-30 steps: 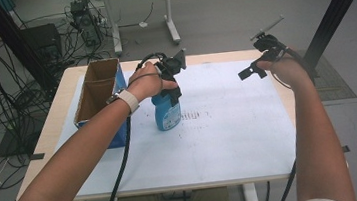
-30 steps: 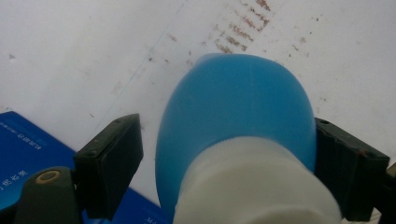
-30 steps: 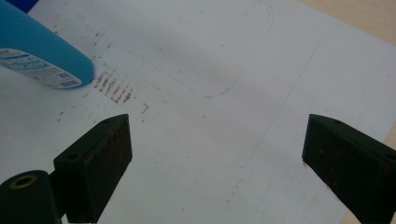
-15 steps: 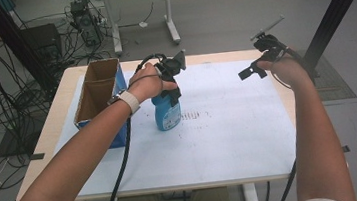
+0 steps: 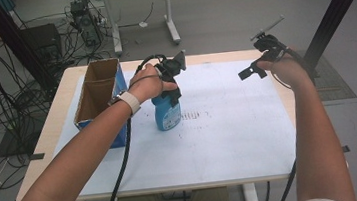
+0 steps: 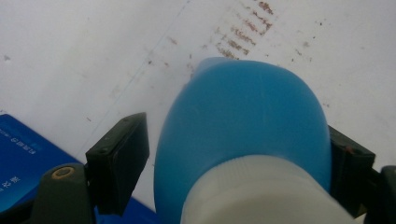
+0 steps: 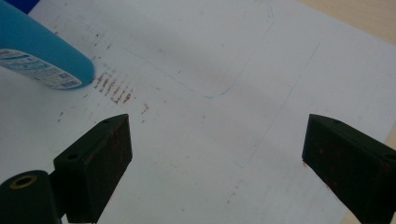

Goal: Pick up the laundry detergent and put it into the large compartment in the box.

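A blue bottle [image 5: 167, 112] with a white cap stands upright on the white sheet [image 5: 230, 130], left of the table's middle. My left gripper [image 5: 168, 89] reaches down over its top. In the left gripper view the bottle [image 6: 243, 121] sits between the jaws of the left gripper [image 6: 236, 137]. The jaws have just been closing. The right pad [image 6: 348, 158] meets the bottle's side, while a narrow gap remains at the left pad [image 6: 123, 154]. My right gripper [image 5: 255, 62] hovers open above the sheet's far right corner. The right gripper view has the right gripper [image 7: 219, 140] empty and the bottle [image 7: 42, 51] at the upper left.
An open cardboard box [image 5: 96, 96] with blue sides stands at the table's left, close beside the bottle; its blue wall [image 6: 23, 154] lies just left of the left jaw. Brown smudges [image 7: 112, 88] mark the sheet by the bottle's base. Cables hang off the table's near edge.
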`<state>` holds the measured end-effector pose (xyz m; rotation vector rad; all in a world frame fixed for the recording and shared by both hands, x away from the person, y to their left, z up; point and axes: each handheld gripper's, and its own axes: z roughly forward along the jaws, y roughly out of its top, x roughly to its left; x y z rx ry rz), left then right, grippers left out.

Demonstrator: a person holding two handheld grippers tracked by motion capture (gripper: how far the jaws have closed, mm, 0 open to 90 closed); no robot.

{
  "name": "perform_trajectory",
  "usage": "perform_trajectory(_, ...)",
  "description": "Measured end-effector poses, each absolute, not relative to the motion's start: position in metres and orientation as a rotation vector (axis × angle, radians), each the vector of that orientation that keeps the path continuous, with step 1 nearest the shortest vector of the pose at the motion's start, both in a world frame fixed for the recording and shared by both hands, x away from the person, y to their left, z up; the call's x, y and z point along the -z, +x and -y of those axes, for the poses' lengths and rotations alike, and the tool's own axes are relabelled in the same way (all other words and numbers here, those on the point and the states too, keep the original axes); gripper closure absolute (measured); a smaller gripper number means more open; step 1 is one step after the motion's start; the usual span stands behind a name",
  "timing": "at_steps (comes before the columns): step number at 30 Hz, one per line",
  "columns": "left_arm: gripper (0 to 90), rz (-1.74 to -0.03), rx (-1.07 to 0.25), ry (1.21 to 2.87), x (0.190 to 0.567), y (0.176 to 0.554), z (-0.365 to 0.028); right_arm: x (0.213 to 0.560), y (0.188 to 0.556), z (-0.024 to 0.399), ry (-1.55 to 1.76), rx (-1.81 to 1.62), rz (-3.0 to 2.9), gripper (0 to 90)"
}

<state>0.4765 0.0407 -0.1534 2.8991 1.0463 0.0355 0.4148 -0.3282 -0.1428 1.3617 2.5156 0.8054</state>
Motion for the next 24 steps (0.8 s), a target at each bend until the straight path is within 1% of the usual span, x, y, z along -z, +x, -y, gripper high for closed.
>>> perform_trajectory(11,25.2,-1.042,-0.046,2.896,0.1537,0.4749,-0.0407,0.1446,0.4144,0.3297,1.369,-0.809,-2.514,8.1)
perform_trajectory(18,30.2,-1.032,-0.047,2.895,0.1542,0.4742,-0.0408,0.1448,0.4140,0.3305,1.370,-0.811,-2.512,8.2)
perform_trajectory(24,32.4,-1.029,-0.047,2.897,0.1544,0.4742,-0.0404,0.1458,0.4139,0.3310,1.373,-0.810,-2.513,8.1)
